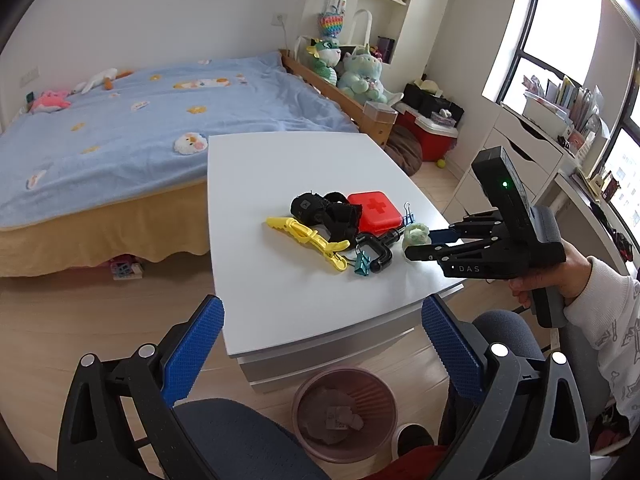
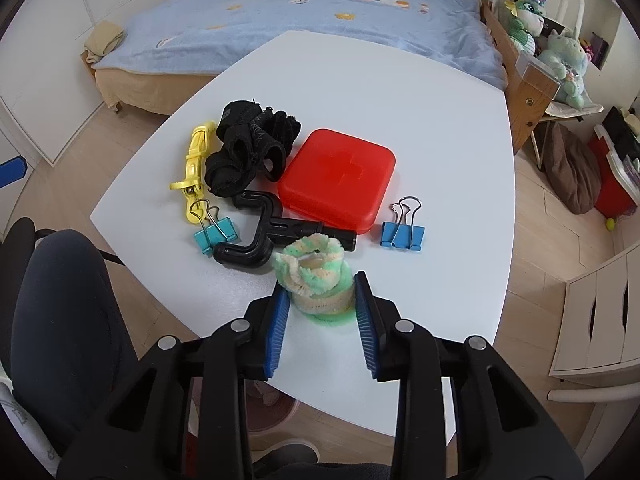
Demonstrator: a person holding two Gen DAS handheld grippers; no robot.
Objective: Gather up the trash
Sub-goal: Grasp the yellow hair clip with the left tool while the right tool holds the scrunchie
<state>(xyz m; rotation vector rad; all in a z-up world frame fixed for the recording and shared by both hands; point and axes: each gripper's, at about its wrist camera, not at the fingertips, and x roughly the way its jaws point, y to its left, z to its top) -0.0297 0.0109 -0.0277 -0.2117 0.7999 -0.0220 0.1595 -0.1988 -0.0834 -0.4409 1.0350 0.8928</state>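
Observation:
A fuzzy green-and-cream pipe-cleaner coil [image 2: 316, 276] lies on the white table [image 2: 420, 128] near its front edge. My right gripper [image 2: 322, 304] has its blue pads on either side of the coil, touching or nearly touching it; the same gripper shows in the left wrist view [image 1: 416, 246] at the coil [image 1: 416, 235]. My left gripper [image 1: 322, 344] is open and empty, held above the table's near edge. A brown trash bin [image 1: 344, 412] with some scraps inside stands on the floor below it.
On the table lie a red first-aid box [image 2: 340, 178], black fabric straps [image 2: 248, 144], a yellow clip [image 2: 194, 168], a black clamp [image 2: 264, 236], a teal binder clip [image 2: 212, 232] and a blue binder clip [image 2: 402, 232]. A bed [image 1: 140, 120] stands behind, a chair [image 2: 60, 320] at left.

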